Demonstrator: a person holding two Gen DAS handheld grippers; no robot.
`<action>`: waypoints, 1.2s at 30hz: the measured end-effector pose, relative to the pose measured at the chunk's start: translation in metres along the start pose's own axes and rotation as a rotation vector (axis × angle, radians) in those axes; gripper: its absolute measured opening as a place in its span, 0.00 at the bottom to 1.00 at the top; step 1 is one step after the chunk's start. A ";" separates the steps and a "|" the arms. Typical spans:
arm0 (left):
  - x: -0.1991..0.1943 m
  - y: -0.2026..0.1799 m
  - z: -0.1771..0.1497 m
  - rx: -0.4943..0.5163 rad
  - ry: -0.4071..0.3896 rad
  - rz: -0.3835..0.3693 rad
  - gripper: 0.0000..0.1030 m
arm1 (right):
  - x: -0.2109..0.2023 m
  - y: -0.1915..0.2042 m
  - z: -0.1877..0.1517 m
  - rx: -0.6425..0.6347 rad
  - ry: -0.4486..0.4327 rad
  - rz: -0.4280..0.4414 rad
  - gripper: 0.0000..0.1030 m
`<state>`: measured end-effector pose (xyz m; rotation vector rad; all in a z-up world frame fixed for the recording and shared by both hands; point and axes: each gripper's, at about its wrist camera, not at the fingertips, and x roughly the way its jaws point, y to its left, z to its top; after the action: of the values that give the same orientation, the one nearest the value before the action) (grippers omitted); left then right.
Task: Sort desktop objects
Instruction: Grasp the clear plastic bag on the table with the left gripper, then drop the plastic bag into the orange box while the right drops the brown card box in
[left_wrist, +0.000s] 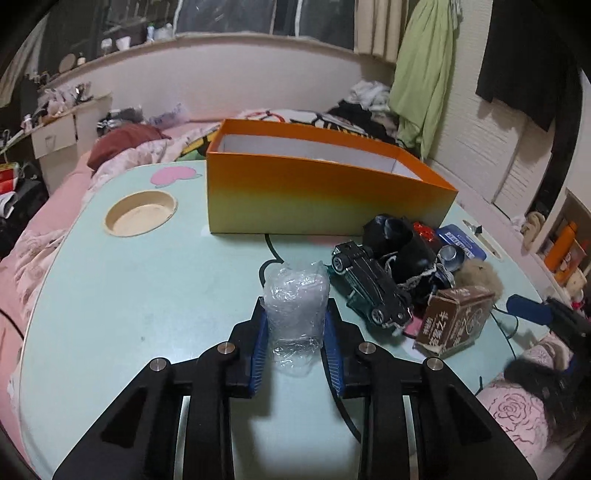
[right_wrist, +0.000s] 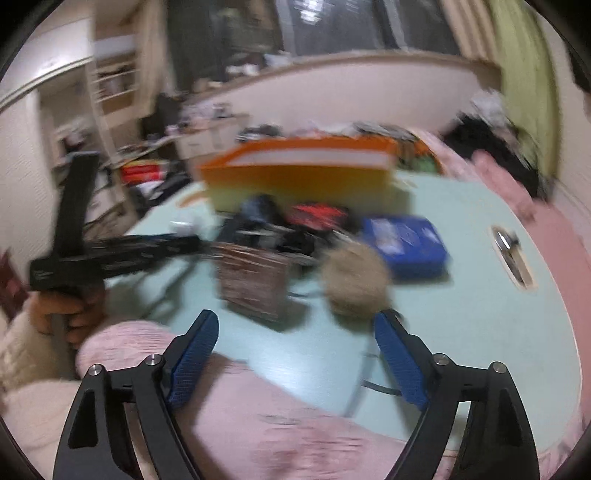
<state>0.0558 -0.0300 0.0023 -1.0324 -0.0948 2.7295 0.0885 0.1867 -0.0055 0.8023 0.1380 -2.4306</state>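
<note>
**Plastic wad gripped, box waiting**

Grip comes first here: the left gripper (left_wrist: 295, 332) has its blue pads (left_wrist: 258, 347) pressed against both sides of a crumpled wad of clear plastic film (left_wrist: 297, 295), which sits on, or just off, the pale green tabletop (left_wrist: 129, 288). The step in hand looks like the pick of this wad. Next it should be lifted and carried forward over the near wall of the open orange-to-yellow cardboard box (left_wrist: 314, 184), then released inside; the film is soft, so it may slip or spring out.

The right gripper (right_wrist: 295, 365) hangs with fingers wide apart and nothing between them, aimed at the pile: a brown printed carton (right_wrist: 255, 284), a tan fluffy ball (right_wrist: 354, 280) and a blue flat tin (right_wrist: 406, 240). A black toy car (left_wrist: 373, 288) lies just right of the wad.

The right view is badly smeared, so the pile's dark items cannot be told apart. The box floor is mostly hidden behind its wall, and whether the wad has left the table is unclear.
</note>
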 end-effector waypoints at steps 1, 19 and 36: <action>-0.001 -0.001 -0.002 0.003 -0.012 0.013 0.28 | 0.001 0.007 0.003 -0.032 0.002 -0.014 0.84; 0.002 -0.001 -0.001 0.021 -0.027 0.048 0.28 | 0.042 0.022 0.032 0.050 0.067 -0.037 0.54; -0.032 -0.011 0.072 0.038 -0.196 -0.002 0.28 | 0.017 -0.028 0.108 0.140 -0.144 -0.085 0.55</action>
<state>0.0337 -0.0251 0.0784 -0.7516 -0.0752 2.8118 0.0059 0.1730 0.0703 0.6909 -0.0541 -2.5915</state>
